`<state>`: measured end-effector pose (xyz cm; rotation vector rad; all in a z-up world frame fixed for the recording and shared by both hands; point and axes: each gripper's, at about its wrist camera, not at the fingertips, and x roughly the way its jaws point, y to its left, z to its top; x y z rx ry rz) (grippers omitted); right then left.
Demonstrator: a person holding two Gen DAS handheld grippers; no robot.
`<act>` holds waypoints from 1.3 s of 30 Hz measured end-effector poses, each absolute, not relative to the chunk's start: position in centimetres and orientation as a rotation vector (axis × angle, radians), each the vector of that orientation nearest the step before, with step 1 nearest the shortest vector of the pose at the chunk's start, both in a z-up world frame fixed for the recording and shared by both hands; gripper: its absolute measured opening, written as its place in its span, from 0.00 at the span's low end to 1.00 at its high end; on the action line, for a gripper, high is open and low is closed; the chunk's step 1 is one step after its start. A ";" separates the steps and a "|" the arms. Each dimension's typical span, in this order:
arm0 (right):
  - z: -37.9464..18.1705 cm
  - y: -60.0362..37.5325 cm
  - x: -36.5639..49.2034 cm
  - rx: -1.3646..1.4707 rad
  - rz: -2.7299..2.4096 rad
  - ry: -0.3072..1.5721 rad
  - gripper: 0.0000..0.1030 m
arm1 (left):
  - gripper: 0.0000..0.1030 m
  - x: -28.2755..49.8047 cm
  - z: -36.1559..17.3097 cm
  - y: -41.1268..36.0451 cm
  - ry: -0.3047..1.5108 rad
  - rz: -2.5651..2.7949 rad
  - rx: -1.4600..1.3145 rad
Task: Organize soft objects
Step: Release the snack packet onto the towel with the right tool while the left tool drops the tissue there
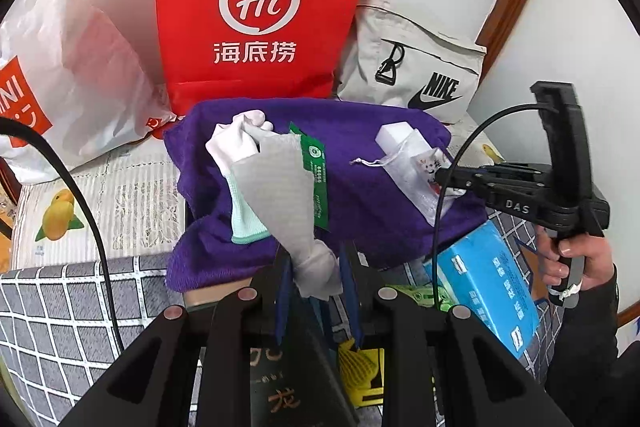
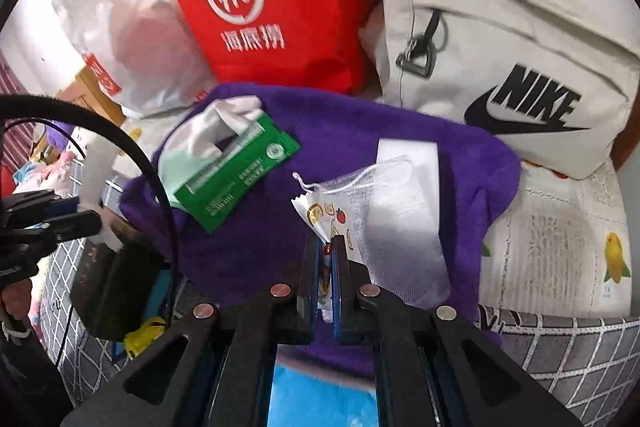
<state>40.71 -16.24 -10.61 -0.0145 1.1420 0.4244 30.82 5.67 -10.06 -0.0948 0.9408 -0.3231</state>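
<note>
Purple towel: the largest soft item, spread ahead of and below both tongs and serving as the bed for the smaller goods. Judged plush, limp and moderately heavy for cloth; it would sag from any single pinch, so a folded edge or corner is the sound hold.

Grey mesh cloth: hangs up and away from the left gripper, whose jaws are closed on its bunched white end. Judged very light and floppy; the gathered knot gives the firmest purchase, and that is where it is held.

White glove with pale green cuff: lies on the towel ahead and to the left of the right gripper, partly under a green packet. Judged soft and light; the cuff is the likely hold.

White mesh drawstring pouch: just ahead and right of the right gripper, lying over a white block. Judged flimsy, prone to snagging; take it by the gathered neck.

Fruit-printed paper sachet: clamped at its lower edge between the closed jaws of the right gripper, its top touching the pouch. Judged thin, crushable, nearly weightless. Whether pouch netting is also caught cannot be told.
</note>
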 end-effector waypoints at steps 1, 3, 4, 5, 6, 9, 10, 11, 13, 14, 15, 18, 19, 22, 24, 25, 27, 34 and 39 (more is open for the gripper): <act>-10.9 -16.1 41.0 -0.017 0.423 1.151 0.05 | 0.22 31.0 -10.2 5.7 0.943 -0.323 -0.096; -11.7 -15.6 41.4 -0.036 0.429 1.173 0.06 | 0.22 31.4 -10.4 5.8 0.946 -0.321 -0.100; -12.1 -15.3 41.6 -0.048 0.425 1.184 0.06 | 0.22 31.5 -10.5 5.8 0.948 -0.322 -0.102; -12.3 -15.2 41.7 -0.051 0.427 1.190 0.06 | 0.22 31.8 -10.7 5.8 0.950 -0.323 -0.105; -12.4 -15.1 41.8 -0.050 0.433 1.193 0.06 | 0.22 31.9 -10.8 5.8 0.952 -0.322 -0.107; -12.6 -15.3 42.0 -0.041 0.445 1.207 0.08 | 0.22 32.2 -11.1 5.9 0.957 -0.324 -0.110; -12.7 -15.2 42.0 -0.034 0.453 1.212 0.09 | 0.22 32.3 -11.1 5.9 0.959 -0.323 -0.108; -12.7 -15.1 42.1 -0.029 0.462 1.216 0.13 | 0.22 32.5 -11.2 5.9 0.960 -0.322 -0.106; -13.0 -14.8 42.2 -0.028 0.482 1.229 0.16 | 0.22 32.7 -11.3 5.9 0.965 -0.322 -0.106; -13.1 -14.7 42.2 -0.026 0.487 1.230 0.20 | 0.22 32.9 -11.4 5.8 0.968 -0.322 -0.106; -13.1 -14.6 42.2 -0.023 0.493 1.228 0.24 | 0.22 33.0 -11.4 5.8 0.971 -0.322 -0.106; -13.1 -14.6 42.4 0.003 0.515 1.225 0.43 | 0.22 33.4 -11.5 5.6 0.977 -0.324 -0.102; -13.0 -14.6 42.4 0.008 0.522 1.220 0.48 | 0.22 33.5 -11.6 5.5 0.980 -0.327 -0.100; -12.8 -14.5 42.2 0.011 0.536 1.212 0.52 | 0.22 33.8 -11.7 5.3 0.989 -0.329 -0.097; -12.3 -14.6 41.8 0.015 0.543 1.201 0.52 | 0.22 34.0 -11.8 5.2 0.996 -0.330 -0.095; -12.0 -14.7 41.7 0.018 0.549 1.193 0.52 | 0.22 34.1 -11.9 5.1 0.999 -0.332 -0.095; -11.4 -15.0 41.3 0.008 0.535 1.176 0.52 | 0.22 34.5 -12.0 4.8 1.006 -0.337 -0.092; -8.9 -17.4 38.9 -0.029 0.399 1.083 0.52 | 0.22 36.5 -12.7 2.7 1.048 -0.367 -0.068; -7.7 -19.8 36.9 -0.014 0.331 1.052 0.52 | 0.22 37.9 -13.8 0.6 1.078 -0.389 -0.010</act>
